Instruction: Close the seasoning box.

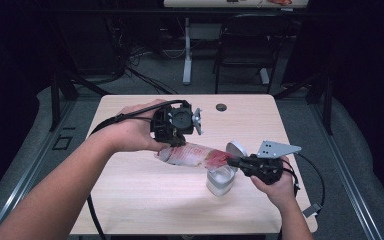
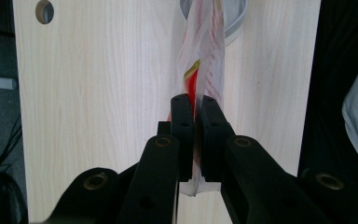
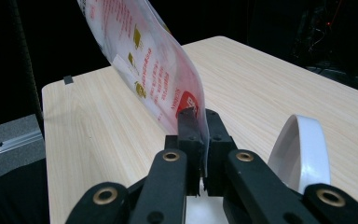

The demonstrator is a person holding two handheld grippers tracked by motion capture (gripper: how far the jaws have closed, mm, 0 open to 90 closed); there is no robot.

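We see red print and small yellow marks on the clear plastic packet at the upper centre of the right gripper view, but we can read none of its lettering. On the same packet in the left gripper view, the red lines blur.

From my seat I see a pale wood-grain table in the middle of the frame, with a round dark cable hole near its far edge. Grey carpet covers the floor around it. Beyond, at the top centre, a white table leg stands on the floor, with a black chair to its right. Tangled black cables lie at the upper left. The room's edges are dark; light falls on the table alone.
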